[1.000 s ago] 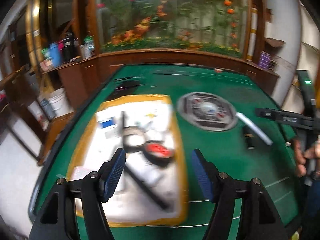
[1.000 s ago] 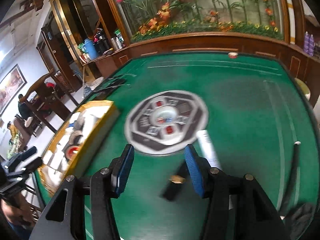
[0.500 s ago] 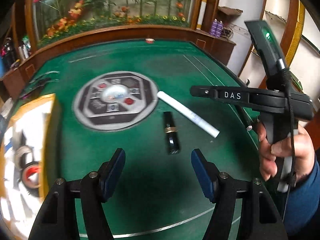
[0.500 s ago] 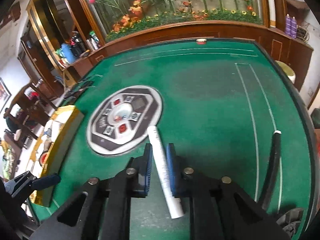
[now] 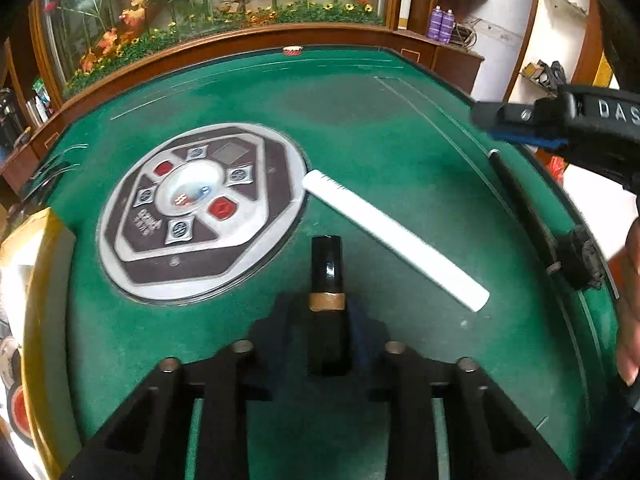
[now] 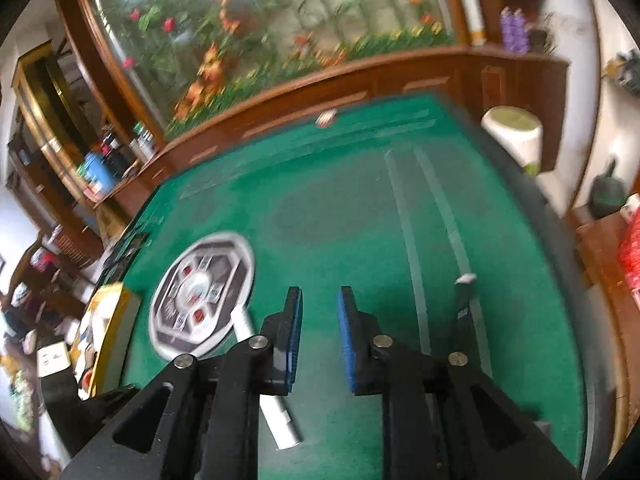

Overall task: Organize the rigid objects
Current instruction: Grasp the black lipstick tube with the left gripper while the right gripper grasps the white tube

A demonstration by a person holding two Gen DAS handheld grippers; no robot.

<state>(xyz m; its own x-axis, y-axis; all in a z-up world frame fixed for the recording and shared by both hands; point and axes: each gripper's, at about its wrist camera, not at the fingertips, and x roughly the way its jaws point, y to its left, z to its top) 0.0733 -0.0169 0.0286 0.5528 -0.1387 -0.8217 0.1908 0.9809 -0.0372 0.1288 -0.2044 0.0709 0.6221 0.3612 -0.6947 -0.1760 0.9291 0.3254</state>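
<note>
at the far left edge of the left wrist view stands a yellow-rimmed tray (image 5: 44, 240) with blurred items in it, among them something red and round at its near end. just right of the tray, set into the green felt table (image 5: 360, 120), is a round grey control panel (image 5: 200, 216) with red and silver buttons around a shiny centre dome.

right of the panel's near side, the left gripper (image 5: 328, 320) is clamped on a black tube with a gold band (image 5: 326, 256). the pads press on the tube's near half, at and below the band, and the far end sticks out past the fingertips toward the panel. whether the tube rests on the felt or is lifted off it cannot be told.

next to the right lies a white stick (image 5: 392, 236), flat on the felt and slanting from the panel's right rim toward the near right. it is apart from the tube.

further right, a thin black rod (image 5: 520, 200) with a white tip lies along the table's right border.

the right gripper (image 6: 320, 304) hangs over bare felt between the white stick and the rod. its blue pads stand a narrow gap apart and are parting, with nothing between them. a person's hand (image 5: 632, 300) shows at the right edge.
</note>
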